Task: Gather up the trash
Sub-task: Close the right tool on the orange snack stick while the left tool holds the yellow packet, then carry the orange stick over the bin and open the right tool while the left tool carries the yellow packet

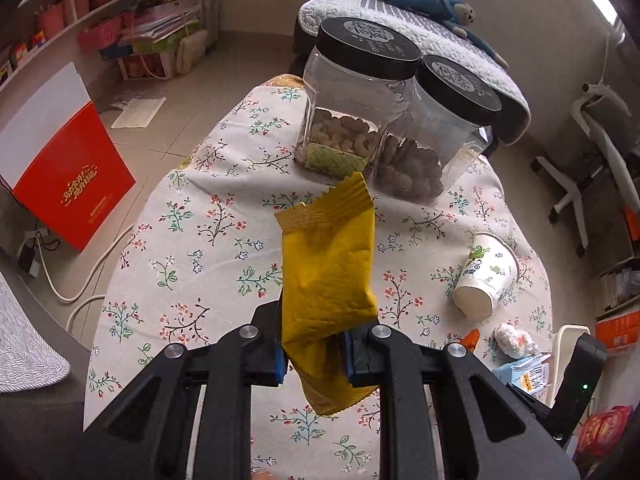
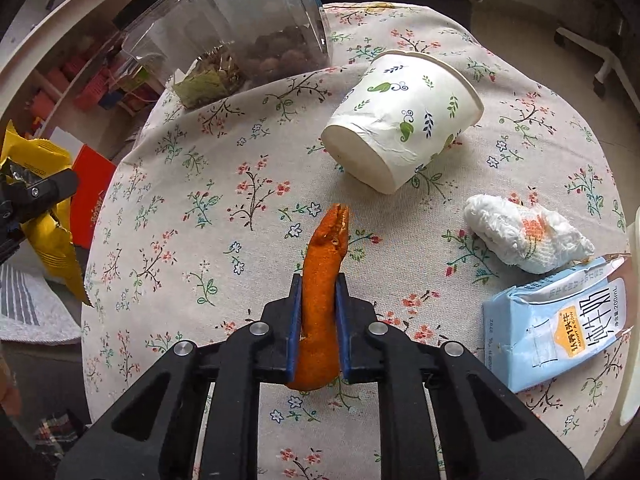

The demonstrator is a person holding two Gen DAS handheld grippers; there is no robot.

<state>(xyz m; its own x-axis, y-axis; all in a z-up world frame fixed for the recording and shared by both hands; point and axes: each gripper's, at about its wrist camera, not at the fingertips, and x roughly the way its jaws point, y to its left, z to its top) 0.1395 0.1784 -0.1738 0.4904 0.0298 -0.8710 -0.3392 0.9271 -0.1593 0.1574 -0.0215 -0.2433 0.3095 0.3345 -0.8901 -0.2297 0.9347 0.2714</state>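
Observation:
My left gripper [image 1: 314, 344] is shut on a yellow snack wrapper [image 1: 328, 264], held up above the round table with the floral cloth [image 1: 192, 240]. The wrapper [image 2: 44, 216] and the left gripper [image 2: 38, 192] also show at the left edge of the right wrist view. My right gripper [image 2: 318, 292] is shut on a strip of orange peel [image 2: 322, 280] low over the cloth [image 2: 180, 220]. A tipped paper cup [image 2: 404, 120], a crumpled white tissue [image 2: 524, 236] and a light blue milk carton [image 2: 556, 324] lie on the table to the right.
Two clear jars with black lids [image 1: 360, 92] [image 1: 440, 128] holding nuts stand at the table's far side. A red box [image 1: 64, 168] and a cable lie on the floor at left. An office chair [image 1: 592, 160] stands at right, a cushioned seat with a toy [image 1: 436, 4] behind.

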